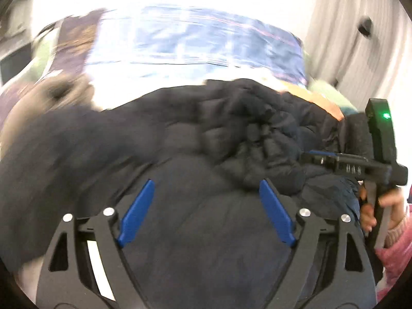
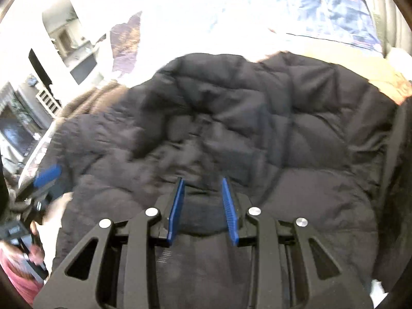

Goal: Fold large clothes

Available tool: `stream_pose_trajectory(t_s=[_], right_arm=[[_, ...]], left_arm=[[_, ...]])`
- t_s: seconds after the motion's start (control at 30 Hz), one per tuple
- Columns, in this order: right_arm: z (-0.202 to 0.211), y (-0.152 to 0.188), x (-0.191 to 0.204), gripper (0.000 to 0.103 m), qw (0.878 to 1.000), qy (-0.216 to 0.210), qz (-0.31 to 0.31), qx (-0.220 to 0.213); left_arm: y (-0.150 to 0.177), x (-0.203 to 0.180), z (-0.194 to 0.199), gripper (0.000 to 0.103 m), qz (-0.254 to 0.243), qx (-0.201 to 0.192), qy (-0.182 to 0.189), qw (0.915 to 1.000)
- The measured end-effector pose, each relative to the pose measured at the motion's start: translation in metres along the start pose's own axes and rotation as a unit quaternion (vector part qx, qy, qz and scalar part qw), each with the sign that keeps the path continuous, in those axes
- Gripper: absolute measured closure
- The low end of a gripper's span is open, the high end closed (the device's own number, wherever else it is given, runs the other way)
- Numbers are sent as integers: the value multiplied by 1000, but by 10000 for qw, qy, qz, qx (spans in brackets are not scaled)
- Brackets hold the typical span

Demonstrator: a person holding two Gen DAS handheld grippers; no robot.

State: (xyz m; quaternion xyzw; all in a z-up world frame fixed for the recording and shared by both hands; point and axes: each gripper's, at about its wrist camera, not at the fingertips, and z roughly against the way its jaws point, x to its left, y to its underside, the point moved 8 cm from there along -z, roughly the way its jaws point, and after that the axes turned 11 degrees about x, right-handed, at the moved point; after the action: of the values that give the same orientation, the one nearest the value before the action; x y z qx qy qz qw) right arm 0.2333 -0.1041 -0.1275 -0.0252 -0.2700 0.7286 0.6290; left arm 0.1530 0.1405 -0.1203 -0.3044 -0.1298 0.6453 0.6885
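Observation:
A dark navy quilted puffer jacket (image 1: 206, 134) lies spread on a bed and fills most of both views (image 2: 244, 118). My left gripper (image 1: 207, 184) is wide open just above the jacket, its blue pads (image 1: 136, 213) apart with nothing between them. My right gripper (image 2: 203, 180) is partly open, its blue pads (image 2: 176, 211) on either side of a dark fold of the jacket near the hem; the pads do not press it. The right gripper also shows at the right edge of the left wrist view (image 1: 309, 154), low over the bunched fabric.
The bed (image 1: 180, 43) has a white and blue patterned cover. An orange cloth (image 2: 355, 61) lies beyond the jacket. A brown furry piece (image 1: 51, 95) is at the left. Curtains (image 1: 347, 25) hang at the right. Shelves and furniture (image 2: 51, 59) stand to the left.

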Motion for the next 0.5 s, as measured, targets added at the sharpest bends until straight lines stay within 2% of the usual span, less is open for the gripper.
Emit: stream_pose_trajectory(t_s=[0.1, 0.17, 0.23, 0.3, 0.4, 0.47, 0.5], right_arm=[[-16, -3, 15, 72, 9999, -93, -2, 64], [-38, 1, 15, 72, 9997, 44, -69, 230], [-63, 11, 9, 71, 9982, 361, -98, 474], [-73, 17, 8, 70, 9983, 461, -2, 346], [-70, 22, 16, 70, 9963, 769, 377, 111], [-67, 24, 18, 69, 9958, 799, 446, 65], [-66, 24, 16, 69, 9964, 737, 414, 42]], left_arm=[[34, 45, 22, 14, 715, -6, -255, 9971], [67, 92, 39, 11, 1386, -68, -471, 9892], [90, 131, 50, 10, 2058, -118, -564, 9769], [108, 168, 58, 8, 2766, -257, -509, 9593], [125, 221, 65, 8, 3859, -578, -231, 9204], [129, 245, 67, 8, 4481, -916, 169, 8891], [129, 258, 69, 8, 4805, -1142, 415, 8685]])
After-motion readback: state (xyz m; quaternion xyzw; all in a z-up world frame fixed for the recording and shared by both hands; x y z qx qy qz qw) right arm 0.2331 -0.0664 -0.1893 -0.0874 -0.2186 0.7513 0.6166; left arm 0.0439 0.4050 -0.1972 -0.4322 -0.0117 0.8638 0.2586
